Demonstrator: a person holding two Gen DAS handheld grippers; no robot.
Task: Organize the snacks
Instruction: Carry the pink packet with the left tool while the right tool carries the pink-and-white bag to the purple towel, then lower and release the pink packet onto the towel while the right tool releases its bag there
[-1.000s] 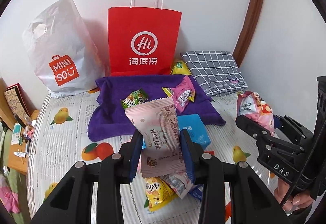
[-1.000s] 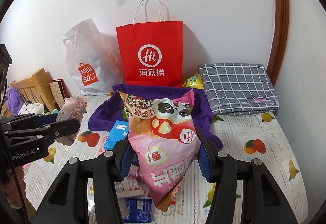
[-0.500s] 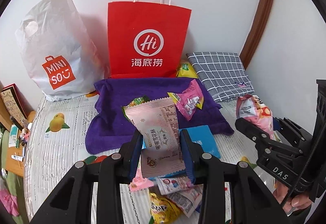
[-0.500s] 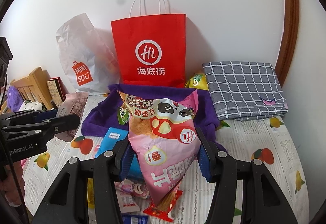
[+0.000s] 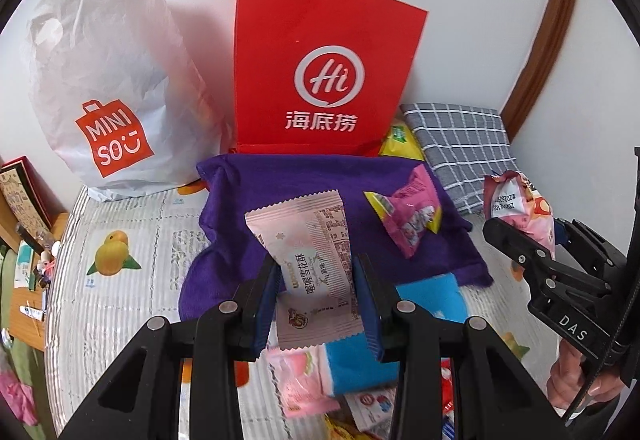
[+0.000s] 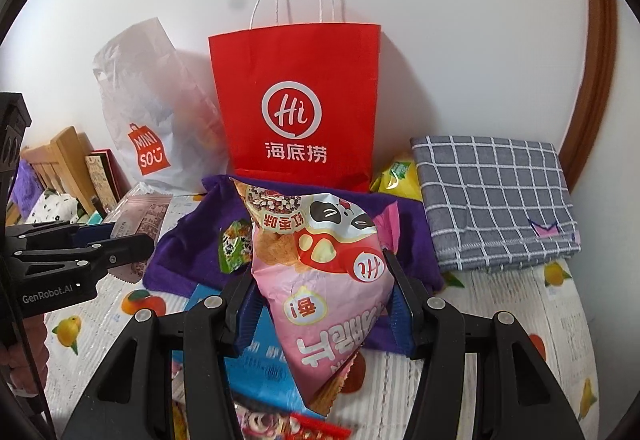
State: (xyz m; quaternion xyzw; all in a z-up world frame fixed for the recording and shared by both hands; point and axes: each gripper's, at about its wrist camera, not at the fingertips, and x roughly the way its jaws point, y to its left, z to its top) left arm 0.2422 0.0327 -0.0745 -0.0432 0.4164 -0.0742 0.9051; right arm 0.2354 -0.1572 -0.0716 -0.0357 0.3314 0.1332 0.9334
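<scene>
Left tool: black arms, blue pads, silver screws. Right tool: same; "DAS" marking.

Both grippers moved forward toward the red bag, which now looms larger in both views. Left gripper carried its pale pink packet over the purple cloth, hiding the green snack from the left view. Right gripper brought the pink chip bag over the cloth's front edge; floor snacks slid lower in frame.

The red paper bag reads "Hi 海底捞", the white plastic bag "MINISO", the left tongs "GenRobot.AI".
</scene>
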